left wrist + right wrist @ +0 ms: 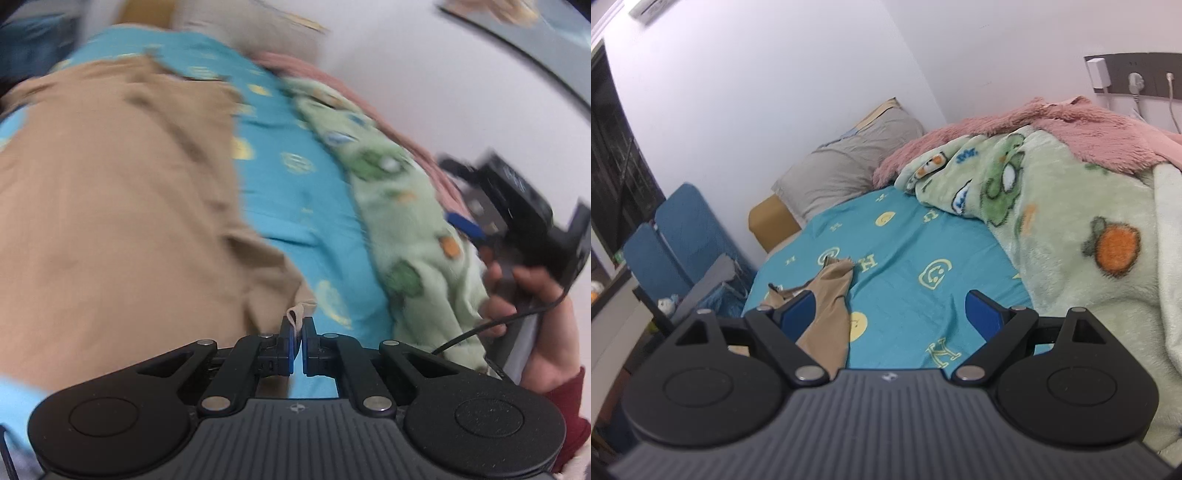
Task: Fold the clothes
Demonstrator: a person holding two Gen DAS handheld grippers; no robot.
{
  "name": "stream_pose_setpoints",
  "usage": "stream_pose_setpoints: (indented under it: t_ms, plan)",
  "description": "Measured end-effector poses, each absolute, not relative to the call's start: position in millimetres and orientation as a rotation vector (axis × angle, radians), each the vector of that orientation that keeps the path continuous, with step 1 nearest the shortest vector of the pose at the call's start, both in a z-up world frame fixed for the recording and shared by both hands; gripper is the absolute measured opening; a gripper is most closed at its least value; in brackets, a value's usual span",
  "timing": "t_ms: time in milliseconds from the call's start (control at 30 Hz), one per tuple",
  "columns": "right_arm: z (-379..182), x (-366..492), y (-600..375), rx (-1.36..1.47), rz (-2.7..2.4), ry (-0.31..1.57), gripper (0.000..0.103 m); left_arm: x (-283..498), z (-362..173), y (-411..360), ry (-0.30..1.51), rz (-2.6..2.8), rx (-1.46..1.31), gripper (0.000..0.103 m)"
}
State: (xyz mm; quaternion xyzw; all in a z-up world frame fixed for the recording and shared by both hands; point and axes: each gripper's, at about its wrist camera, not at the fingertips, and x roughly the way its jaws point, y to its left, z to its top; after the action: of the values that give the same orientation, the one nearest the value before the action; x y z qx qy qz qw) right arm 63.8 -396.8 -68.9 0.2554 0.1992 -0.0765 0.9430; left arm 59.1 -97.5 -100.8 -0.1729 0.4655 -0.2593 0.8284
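A tan garment (110, 206) lies spread on the blue patterned bed sheet (295, 192) and fills the left of the blurred left wrist view. My left gripper (298, 325) is shut on a small loop at the garment's near corner. In the right wrist view the tan garment (827, 295) lies crumpled on the sheet (905, 258) at lower left, partly behind the left finger. My right gripper (890, 314) is open and empty above the sheet. The right gripper also shows in the left wrist view (517, 221), held in a hand at the right.
A green fleece blanket (1071, 221) and a pink fuzzy blanket (1052, 118) are heaped along the bed's right side by the wall. A grey pillow (849, 166) lies at the head. Blue chairs (676, 236) stand left of the bed.
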Motion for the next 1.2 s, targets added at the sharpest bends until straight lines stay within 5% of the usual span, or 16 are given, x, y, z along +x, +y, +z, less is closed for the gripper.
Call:
stream_pose_setpoints:
  t_ms: [267,333,533,867,967,1033,1067,1133,1200]
  plan:
    - [-66,69,-354,0.453,-0.099,0.473,0.089,48,-127,-35,1.122,-0.383,-0.325,0.011]
    - [-65,70,-341,0.426,-0.074,0.487,0.089,54,-124,-27,1.121,-0.379,-0.34,0.039]
    - [-68,87,-322,0.388,-0.069,0.514,0.089,124,-111,-39,1.021,-0.395,-0.324,0.066]
    - [-104,133,-318,0.411,-0.12,0.606,0.089,321,-144,-100,0.878,-0.337,-0.374,0.073]
    - [-109,142,-315,0.41,-0.106,0.614,0.089,354,-159,-112,0.857,-0.288,-0.367,0.072]
    - [-113,147,-313,0.409,-0.095,0.62,0.089,370,-167,-117,0.853,-0.255,-0.353,0.063]
    - [-115,150,-311,0.409,-0.09,0.623,0.089,377,-171,-120,0.851,-0.239,-0.346,0.056]
    - [-118,155,-310,0.409,-0.083,0.627,0.089,392,-177,-125,0.846,-0.209,-0.318,0.016]
    - [-121,159,-310,0.412,-0.081,0.631,0.089,396,-171,-128,0.809,-0.213,-0.218,0.005]
